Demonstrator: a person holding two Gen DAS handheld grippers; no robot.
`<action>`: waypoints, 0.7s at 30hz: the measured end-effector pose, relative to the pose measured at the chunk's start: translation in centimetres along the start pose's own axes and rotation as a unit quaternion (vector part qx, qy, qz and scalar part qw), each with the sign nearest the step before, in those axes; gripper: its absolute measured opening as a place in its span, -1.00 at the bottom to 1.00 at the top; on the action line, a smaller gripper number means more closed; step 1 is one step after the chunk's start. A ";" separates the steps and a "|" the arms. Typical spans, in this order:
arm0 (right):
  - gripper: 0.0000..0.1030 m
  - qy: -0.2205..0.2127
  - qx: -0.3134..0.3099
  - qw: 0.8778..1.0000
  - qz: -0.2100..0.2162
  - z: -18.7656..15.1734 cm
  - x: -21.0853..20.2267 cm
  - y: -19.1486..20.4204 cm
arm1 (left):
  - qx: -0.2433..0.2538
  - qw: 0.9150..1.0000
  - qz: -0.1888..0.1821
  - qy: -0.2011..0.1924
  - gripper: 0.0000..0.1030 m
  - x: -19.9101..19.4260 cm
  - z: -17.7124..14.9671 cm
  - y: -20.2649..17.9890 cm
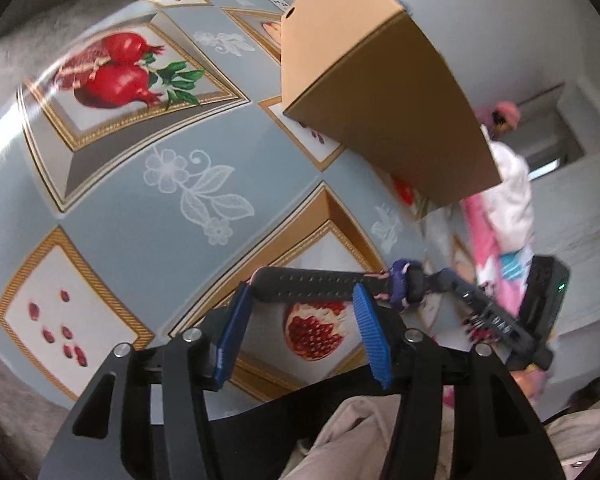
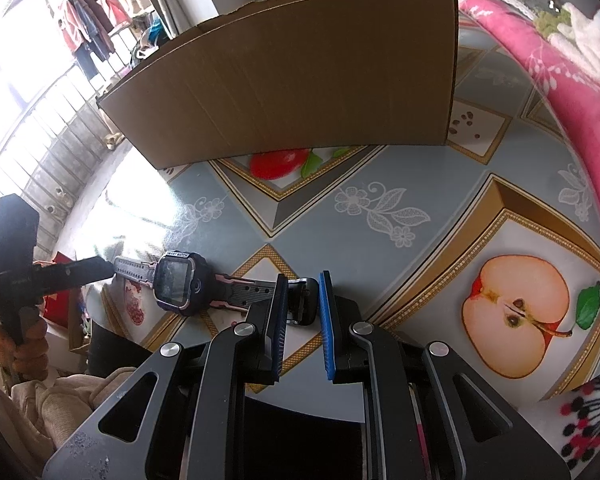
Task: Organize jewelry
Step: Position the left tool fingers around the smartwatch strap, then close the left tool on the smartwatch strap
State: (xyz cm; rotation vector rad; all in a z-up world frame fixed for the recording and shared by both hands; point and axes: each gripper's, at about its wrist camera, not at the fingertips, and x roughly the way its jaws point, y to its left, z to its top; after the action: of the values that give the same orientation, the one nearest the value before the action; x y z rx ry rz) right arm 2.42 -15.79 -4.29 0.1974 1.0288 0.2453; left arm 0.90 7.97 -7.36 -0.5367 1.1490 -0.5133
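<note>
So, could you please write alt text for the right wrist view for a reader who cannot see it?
The right gripper has its blue-padded jaws either side of the strap end of a smartwatch lying flat on a fruit-patterned tablecloth. A cardboard box stands behind, and the left gripper reaches in from the left.

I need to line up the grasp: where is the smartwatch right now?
The smartwatch lies flat on the tablecloth near the table's front edge, its strap end between the open right gripper, cardboard box behind.
</note>
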 end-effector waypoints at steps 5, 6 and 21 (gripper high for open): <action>-0.74 -0.002 0.000 1.000 0.001 0.0 0.0 -0.1 | -0.012 0.999 -0.030 -0.008 0.12 -0.2 0.0 0.7; -0.74 -0.002 0.000 1.000 0.001 -0.1 -0.1 0.0 | -0.014 0.999 -0.037 -0.011 0.12 -0.3 -0.1 0.7; -0.74 -0.001 -0.002 1.000 -0.004 -0.2 -0.1 0.6 | 0.090 0.996 -0.029 -0.004 0.05 2.0 0.6 -4.0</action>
State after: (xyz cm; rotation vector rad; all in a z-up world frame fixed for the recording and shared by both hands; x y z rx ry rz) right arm 2.13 -15.27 -4.09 0.1894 1.0270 0.2410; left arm 1.65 3.70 -6.02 -0.4168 1.0689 -0.6574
